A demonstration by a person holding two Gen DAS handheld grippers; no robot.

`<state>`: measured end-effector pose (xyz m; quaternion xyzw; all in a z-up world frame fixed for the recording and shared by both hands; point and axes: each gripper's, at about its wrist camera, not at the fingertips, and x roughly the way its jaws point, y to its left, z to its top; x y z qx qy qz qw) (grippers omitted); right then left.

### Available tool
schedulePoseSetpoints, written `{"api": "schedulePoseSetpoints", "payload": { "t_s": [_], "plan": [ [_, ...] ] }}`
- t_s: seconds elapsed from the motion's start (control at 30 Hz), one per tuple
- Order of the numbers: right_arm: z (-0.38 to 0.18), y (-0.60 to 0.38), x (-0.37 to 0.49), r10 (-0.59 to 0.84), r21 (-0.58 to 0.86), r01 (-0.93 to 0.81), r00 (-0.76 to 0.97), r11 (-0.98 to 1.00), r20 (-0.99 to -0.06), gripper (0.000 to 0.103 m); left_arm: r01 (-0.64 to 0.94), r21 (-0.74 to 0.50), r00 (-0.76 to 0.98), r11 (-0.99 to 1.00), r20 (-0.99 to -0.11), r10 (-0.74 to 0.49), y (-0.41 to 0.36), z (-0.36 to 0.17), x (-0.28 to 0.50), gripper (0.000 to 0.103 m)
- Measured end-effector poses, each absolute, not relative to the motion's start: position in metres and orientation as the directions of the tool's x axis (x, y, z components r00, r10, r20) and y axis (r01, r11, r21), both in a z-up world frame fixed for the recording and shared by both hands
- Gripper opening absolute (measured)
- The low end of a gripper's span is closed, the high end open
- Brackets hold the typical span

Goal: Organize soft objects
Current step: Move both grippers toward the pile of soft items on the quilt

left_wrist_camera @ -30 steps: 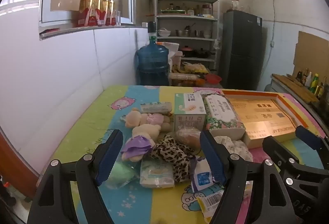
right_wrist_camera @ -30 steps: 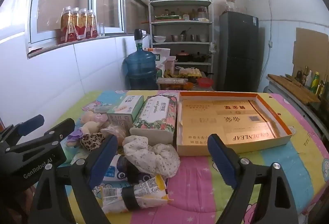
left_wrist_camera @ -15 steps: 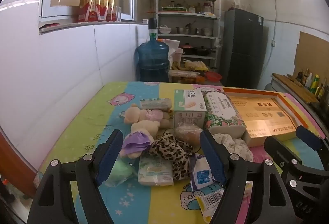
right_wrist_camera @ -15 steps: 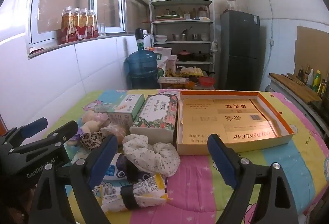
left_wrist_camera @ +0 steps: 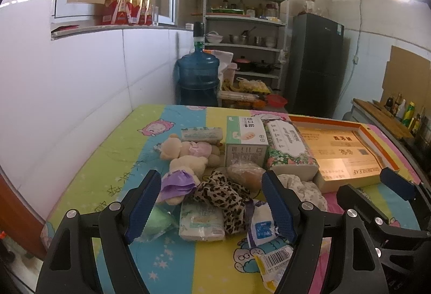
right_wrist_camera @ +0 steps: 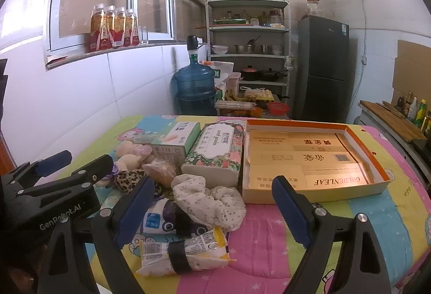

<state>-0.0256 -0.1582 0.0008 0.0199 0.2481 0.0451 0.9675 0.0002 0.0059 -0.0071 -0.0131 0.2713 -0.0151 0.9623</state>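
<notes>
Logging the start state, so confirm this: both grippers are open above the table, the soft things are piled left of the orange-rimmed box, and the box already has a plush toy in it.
One point is wrong: the orange-rimmed box holds no plush toy; the right wrist view shows only its printed gold bottom. The plush toy lies in the pile left of it. The left gripper and right gripper are open.

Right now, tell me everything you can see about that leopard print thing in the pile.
The leopard print cloth looks like soft fabric, tan with dark spots, crumpled and bunched, lying flat on the colourful table cover. It sits mid-pile, against the plush toy in purple on its left, overlapping a white packet in front, with a wrapped bun just behind. From the right wrist view only a bit shows. Neither tongs touch it.
</notes>
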Motion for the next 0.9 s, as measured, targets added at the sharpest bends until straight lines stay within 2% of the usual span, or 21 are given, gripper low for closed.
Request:
{"api": "schedulePoseSetpoints", "payload": {
  "t_s": [0.53,0.9],
  "plan": [
    [0.015,-0.176,-0.053,0.088,0.068,-0.064,0.888,0.996,-0.451,0.089,-0.034,-0.025,0.873,0.999,-0.487,0.018,0.025,0.012,-0.018,0.079],
    [0.005,-0.173,-0.036,0.166,0.049,-0.162,0.866,0.986,-0.472,0.087,-0.009,-0.034,0.848,0.999,-0.529,-0.010,0.041,-0.006,0.001,0.079]
  ]
}}
